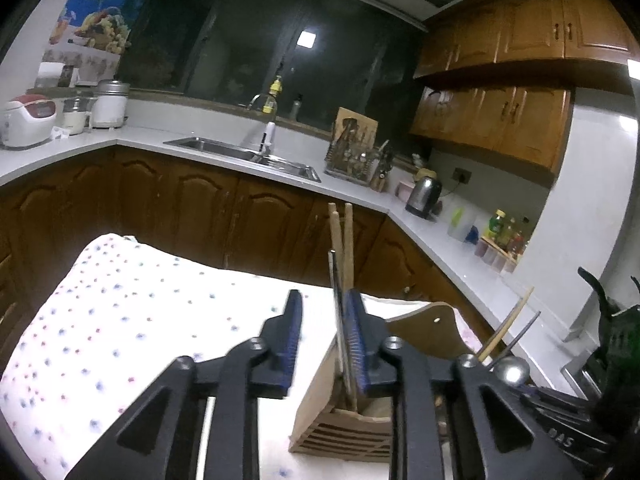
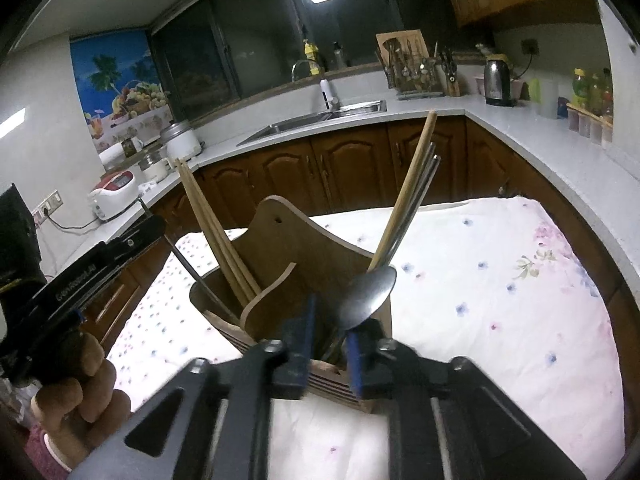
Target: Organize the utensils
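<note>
A wooden utensil holder [image 1: 340,428] [image 2: 280,276] stands on a floral cloth. Wooden chopsticks [image 1: 342,248] [image 2: 208,232] and a metal chopstick [image 1: 340,320] stand in its left compartment. Other chopsticks [image 2: 408,208] and a metal spoon [image 2: 366,300] stand in the right compartment. My left gripper [image 1: 326,340] is open above the holder, with the metal chopstick against its right pad. My right gripper [image 2: 328,332] is open over the holder, and the spoon's bowl leans on its right pad. The spoon's bowl also shows in the left wrist view [image 1: 510,370].
The cloth-covered table [image 1: 120,320] [image 2: 500,300] has open surface on both sides of the holder. Behind are a kitchen counter with a sink [image 1: 244,152], a dish rack [image 1: 354,160], a kettle [image 2: 496,80] and a rice cooker [image 1: 28,120].
</note>
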`<act>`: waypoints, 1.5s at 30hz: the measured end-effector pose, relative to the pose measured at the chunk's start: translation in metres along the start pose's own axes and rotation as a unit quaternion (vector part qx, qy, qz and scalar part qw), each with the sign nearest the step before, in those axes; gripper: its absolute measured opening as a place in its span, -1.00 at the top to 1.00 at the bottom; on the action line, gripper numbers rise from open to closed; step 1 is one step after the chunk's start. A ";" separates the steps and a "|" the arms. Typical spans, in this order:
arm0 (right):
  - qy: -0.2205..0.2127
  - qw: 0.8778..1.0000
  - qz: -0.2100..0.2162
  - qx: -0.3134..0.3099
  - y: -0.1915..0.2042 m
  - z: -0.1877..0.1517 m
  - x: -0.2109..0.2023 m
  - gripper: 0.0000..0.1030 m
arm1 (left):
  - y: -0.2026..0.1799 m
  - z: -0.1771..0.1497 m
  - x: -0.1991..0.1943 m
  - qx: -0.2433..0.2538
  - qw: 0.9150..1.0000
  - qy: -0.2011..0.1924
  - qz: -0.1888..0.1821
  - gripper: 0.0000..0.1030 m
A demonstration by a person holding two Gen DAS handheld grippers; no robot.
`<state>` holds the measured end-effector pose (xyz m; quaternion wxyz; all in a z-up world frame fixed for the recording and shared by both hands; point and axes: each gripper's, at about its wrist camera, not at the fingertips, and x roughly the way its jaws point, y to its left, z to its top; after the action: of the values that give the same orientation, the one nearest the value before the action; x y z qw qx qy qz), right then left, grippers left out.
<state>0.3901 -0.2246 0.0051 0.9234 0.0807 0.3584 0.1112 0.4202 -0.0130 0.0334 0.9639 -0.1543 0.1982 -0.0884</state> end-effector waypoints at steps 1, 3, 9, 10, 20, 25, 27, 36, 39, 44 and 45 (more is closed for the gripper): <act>-0.003 1.000 -0.001 -0.001 0.001 0.000 -0.002 0.37 | 0.000 0.000 -0.001 0.000 1.000 0.001 0.000 0.54; -0.006 1.000 -0.001 -0.003 0.002 -0.002 -0.005 0.34 | 0.000 0.000 -0.003 0.001 1.000 0.003 0.002 0.47; -0.005 1.000 -0.007 0.003 -0.001 -0.005 -0.006 0.34 | -0.002 -0.002 -0.006 -0.001 1.000 0.011 0.006 0.32; -0.005 1.000 -0.009 0.004 -0.002 -0.006 -0.007 0.34 | -0.002 -0.001 -0.006 -0.001 1.000 0.011 0.007 0.30; -0.013 1.000 -0.013 0.015 -0.005 -0.012 -0.015 -0.22 | -0.001 -0.002 -0.024 0.000 0.999 0.006 0.037 -0.56; -0.027 0.999 -0.009 0.024 -0.007 -0.017 -0.026 -0.52 | -0.006 -0.003 -0.042 0.008 0.999 0.004 0.048 -0.66; -0.034 0.999 -0.006 0.024 -0.006 -0.018 -0.032 -0.59 | -0.009 -0.004 -0.052 0.012 0.999 0.001 0.052 -0.69; -0.062 0.998 0.008 0.022 0.007 -0.028 -0.064 -0.85 | -0.006 -0.009 -0.094 0.021 0.998 -0.006 0.063 -0.82; -0.066 0.998 0.011 0.020 0.011 -0.031 -0.075 -0.85 | -0.007 -0.012 -0.110 0.028 0.997 -0.012 0.068 -0.86; -0.077 0.997 0.018 0.023 0.017 -0.039 -0.095 -0.88 | -0.008 -0.016 -0.136 0.039 0.996 -0.021 0.075 -0.96; -0.079 0.996 0.018 0.022 0.019 -0.041 -0.099 -0.88 | -0.006 -0.017 -0.140 0.042 0.996 -0.021 0.075 -0.97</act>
<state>0.2883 -0.2299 0.0433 0.9448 0.1161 0.2849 0.1130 0.2860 0.0090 0.0705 0.9773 -0.1005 0.1853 -0.0205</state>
